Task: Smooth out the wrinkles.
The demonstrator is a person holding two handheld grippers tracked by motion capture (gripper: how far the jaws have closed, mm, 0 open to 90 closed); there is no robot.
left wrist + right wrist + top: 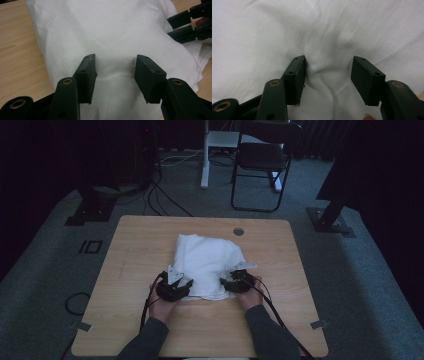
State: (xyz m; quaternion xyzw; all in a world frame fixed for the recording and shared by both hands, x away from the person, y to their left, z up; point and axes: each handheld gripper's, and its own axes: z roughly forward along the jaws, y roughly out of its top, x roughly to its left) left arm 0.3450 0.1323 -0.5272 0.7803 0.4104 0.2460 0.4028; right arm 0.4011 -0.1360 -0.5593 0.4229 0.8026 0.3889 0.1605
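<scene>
A white cloth [207,257], folded into a rumpled pad, lies in the middle of the wooden table [140,250]. My left gripper [184,283] rests at the cloth's near left edge, the right gripper [229,282] at its near right edge. In the left gripper view the gripper [115,57] is open over flat cloth [112,30], nothing pinched, and the right gripper [171,28] shows at the upper right. In the right gripper view the gripper [328,58] is open with a raised fold of the cloth [324,25] between its jaws, which do not pinch it.
A round cable hole [238,231] sits near the table's far edge. Behind the table stand a black folding chair [262,160] and a white desk leg [205,155]. Dark stand bases [92,207] [330,220] flank the table, and cables lie on the carpet.
</scene>
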